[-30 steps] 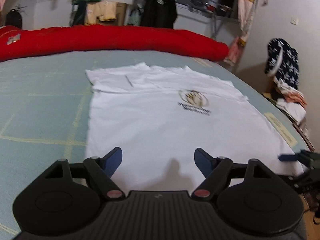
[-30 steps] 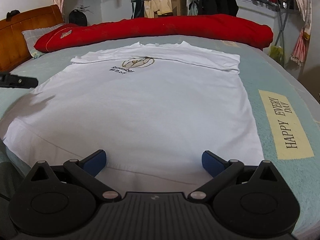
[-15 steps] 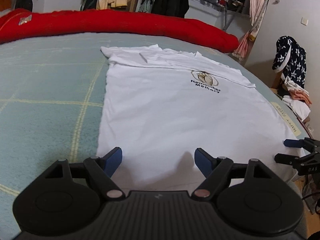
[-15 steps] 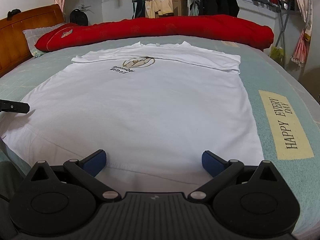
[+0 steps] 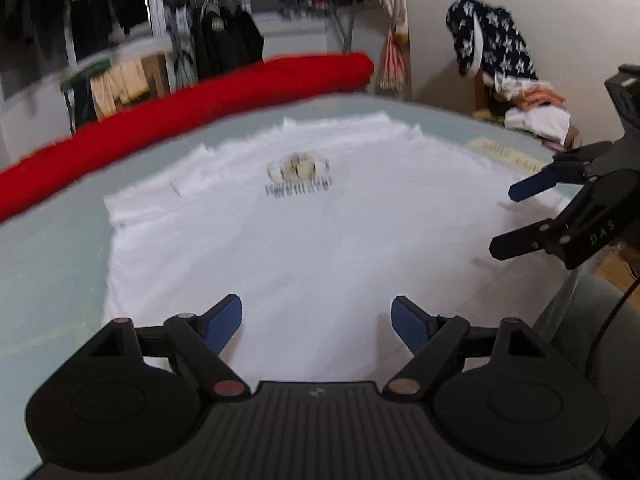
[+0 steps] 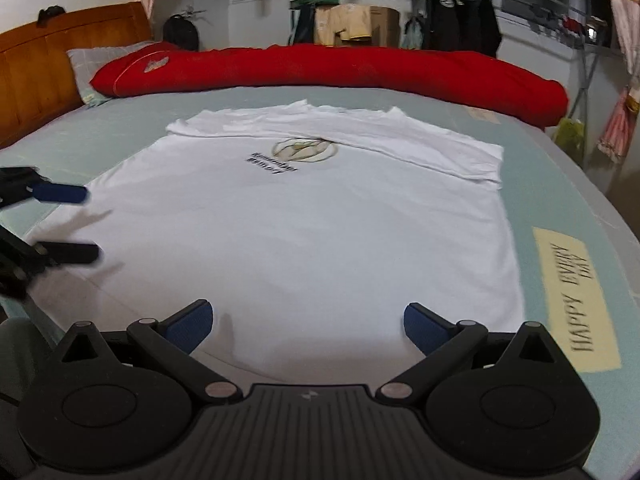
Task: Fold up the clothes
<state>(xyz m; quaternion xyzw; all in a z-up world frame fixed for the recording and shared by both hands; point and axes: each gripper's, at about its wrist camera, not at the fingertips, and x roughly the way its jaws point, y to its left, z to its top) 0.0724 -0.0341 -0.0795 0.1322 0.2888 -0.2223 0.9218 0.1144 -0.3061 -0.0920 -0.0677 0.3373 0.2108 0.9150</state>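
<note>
Now swung in over white tee (image 5: pixel 304 240) hem w/ left tool (image 5: pixel 316 318), both tools spread, empty; right tool (image 6: pixel 306 322) steady — fold abt to start.

Dim indoor light, cool in tone. The left wrist view is smeared with motion blur; the print on the white T-shirt (image 5: pixel 304 232) is unreadable. The right wrist view is sharper, softening at its bowed fisheye edges, with faint shadows near the left gripper (image 6: pixel 68 224).
</note>
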